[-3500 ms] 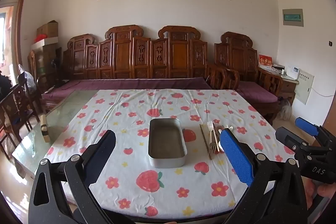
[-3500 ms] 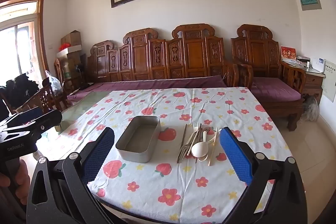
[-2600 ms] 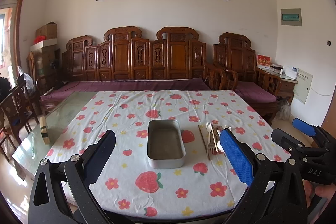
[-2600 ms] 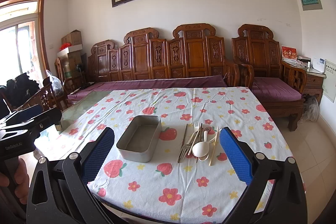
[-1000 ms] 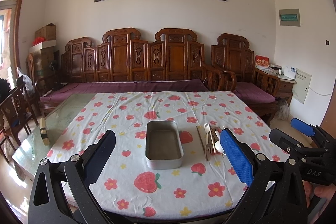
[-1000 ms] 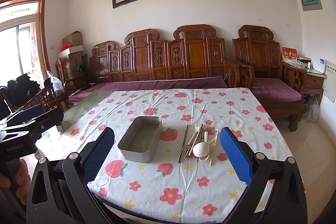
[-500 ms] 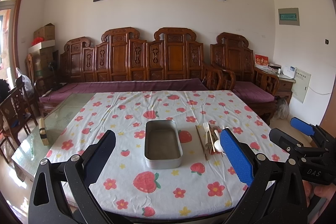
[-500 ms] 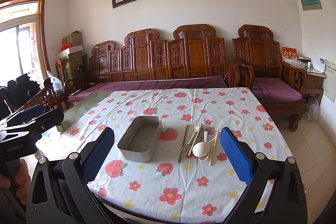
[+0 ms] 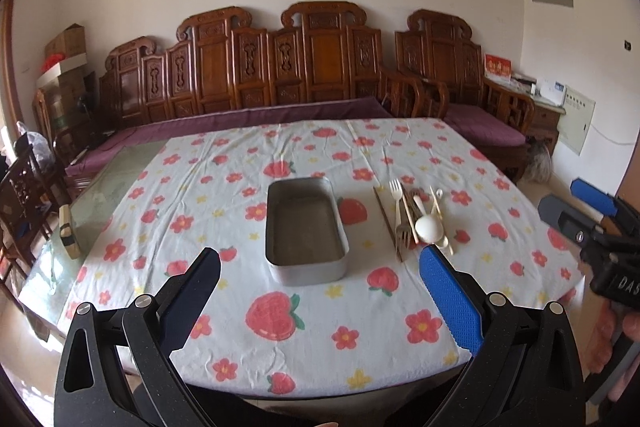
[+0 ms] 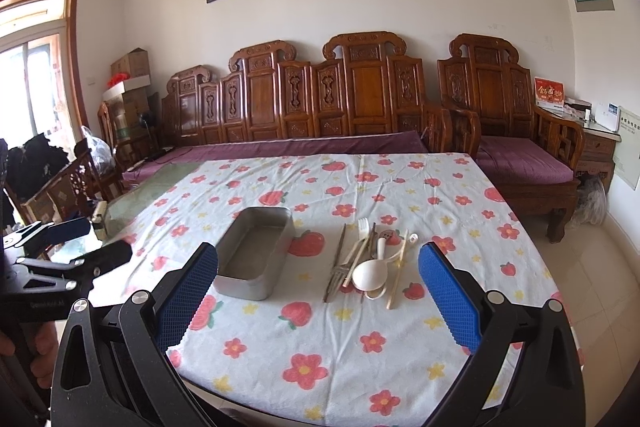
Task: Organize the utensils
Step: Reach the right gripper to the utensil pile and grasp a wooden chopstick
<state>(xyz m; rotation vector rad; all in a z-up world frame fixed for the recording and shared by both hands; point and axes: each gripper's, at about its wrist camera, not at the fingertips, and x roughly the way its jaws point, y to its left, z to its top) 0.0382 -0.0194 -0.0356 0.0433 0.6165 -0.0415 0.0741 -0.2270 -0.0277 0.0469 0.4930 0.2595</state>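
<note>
Both claws hang wide and empty at the near tabletop (image 9: 304, 355) edge, seemingly poised to begin. Left claw (image 9: 320, 291) frames the empty metal tray (image 9: 306, 231) at centre; right claw (image 10: 318, 287) faces the utensil pile (image 10: 370, 263), just beside the tray. Only the right wrist view separates spoon (image 10: 372, 273) and chopsticks.

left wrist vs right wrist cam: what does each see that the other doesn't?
Only the left wrist view: the right gripper, open, at its right edge. Only the right wrist view: the left gripper, open, at its left edge, and a window. Both: the empty metal tin on the strawberry-print tablecloth, utensils piled to its right, untouched.
</note>
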